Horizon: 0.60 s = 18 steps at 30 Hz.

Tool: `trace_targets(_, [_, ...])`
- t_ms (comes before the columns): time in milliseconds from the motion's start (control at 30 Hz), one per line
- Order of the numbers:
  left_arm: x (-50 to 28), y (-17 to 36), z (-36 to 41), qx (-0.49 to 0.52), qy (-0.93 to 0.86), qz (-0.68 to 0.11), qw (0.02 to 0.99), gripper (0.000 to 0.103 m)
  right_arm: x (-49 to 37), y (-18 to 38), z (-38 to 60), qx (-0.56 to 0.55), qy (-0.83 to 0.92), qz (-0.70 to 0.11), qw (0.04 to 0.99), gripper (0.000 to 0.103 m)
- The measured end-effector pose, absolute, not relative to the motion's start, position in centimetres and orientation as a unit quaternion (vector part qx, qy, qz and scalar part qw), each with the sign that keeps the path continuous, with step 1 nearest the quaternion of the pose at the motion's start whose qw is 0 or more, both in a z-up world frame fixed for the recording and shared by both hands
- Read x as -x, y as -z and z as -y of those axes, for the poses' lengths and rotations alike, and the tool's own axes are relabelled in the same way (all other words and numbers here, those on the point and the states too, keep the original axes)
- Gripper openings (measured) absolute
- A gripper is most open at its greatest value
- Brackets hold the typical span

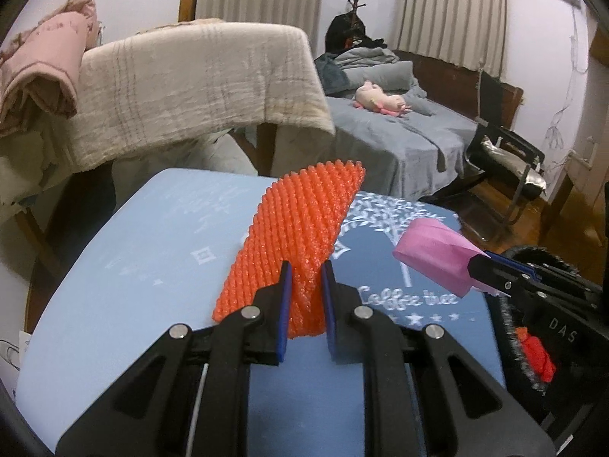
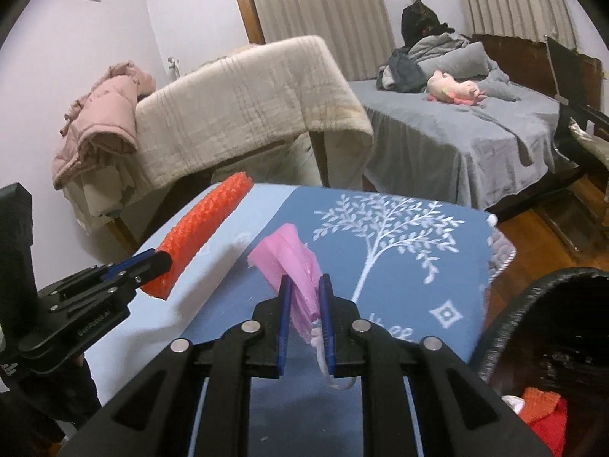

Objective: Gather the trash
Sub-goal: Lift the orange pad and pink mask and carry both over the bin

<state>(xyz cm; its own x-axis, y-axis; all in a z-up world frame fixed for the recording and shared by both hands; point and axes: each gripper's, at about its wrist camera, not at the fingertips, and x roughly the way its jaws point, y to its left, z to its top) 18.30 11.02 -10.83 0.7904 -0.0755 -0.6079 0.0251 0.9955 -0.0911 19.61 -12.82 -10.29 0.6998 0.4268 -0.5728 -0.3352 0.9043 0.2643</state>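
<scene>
orange foam net [image 1: 300, 243] is sitting clamped in the left gripper [image 1: 307, 297] jaws, lifted above the blue bench [image 1: 125, 266]. right gripper [image 2: 304, 304] jaws are pinching a pink wrapper [image 2: 289, 262] beside the black bin [image 2: 540, 304].

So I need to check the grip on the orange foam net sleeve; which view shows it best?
The left wrist view: the orange foam net sleeve fills the centre, pinched between the left gripper pads. The right wrist view shows it edge-on at the left, smaller.
</scene>
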Motion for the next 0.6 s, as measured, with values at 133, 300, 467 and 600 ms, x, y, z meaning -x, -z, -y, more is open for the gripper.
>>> trace_targets(133, [-17.3,9.5,-9.2,0.036,0.04,-0.312,0.949,0.015,-18.2,9.1,14.4,-0.071,-0.2,-0.315,0.925,0.015])
trace_targets(300, [-16.2,8.3,-7.2,0.031,0.054,-0.303,0.951,0.015,-16.6,8.1,16.3,-0.068,-0.19,-0.306,0.93,0.015])
trace_targets(467, [-15.1,7.3,-4.9,0.025,0.07,-0.296,0.952,0.015,-15.0,7.0,18.6,-0.07,-0.175,-0.294,0.937,0.015])
trace_targets(600, [-14.0,6.4,-2.9,0.02,0.086,-0.289,0.953,0.015,-13.6,6.0,20.4,-0.069,-0.164,-0.283,0.942,0.015])
